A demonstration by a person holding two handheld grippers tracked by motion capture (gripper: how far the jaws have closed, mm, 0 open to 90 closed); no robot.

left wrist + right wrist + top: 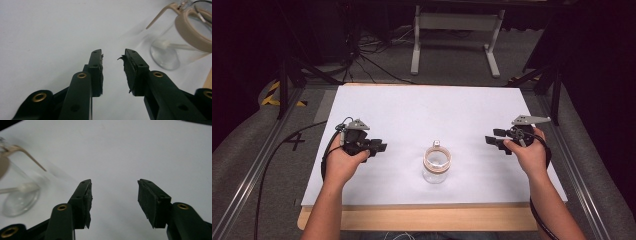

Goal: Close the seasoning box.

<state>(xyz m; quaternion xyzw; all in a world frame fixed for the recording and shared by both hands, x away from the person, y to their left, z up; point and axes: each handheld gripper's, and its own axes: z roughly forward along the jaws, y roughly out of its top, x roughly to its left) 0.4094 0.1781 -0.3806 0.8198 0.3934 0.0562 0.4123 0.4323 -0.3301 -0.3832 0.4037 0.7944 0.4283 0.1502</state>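
Observation:
A clear glass jar (436,163) with a tan ring around its mouth and a wire clasp stands near the front middle of the white board (412,107). Well left of the jar, my left gripper (382,147) points toward it, jaws apart with nothing between them. The jar (178,42) sits ahead and right of those jaws in the left gripper view. My right gripper (490,139) is off to the jar's right, open and empty. In the right gripper view the jar (17,192) lies blurred at the left edge, beyond the black pads (88,197).
The white board rests on a wooden tabletop (432,217) whose front edge shows below it. Metal rails run along both sides. A white stand (454,37) and cables lie on the floor beyond the board.

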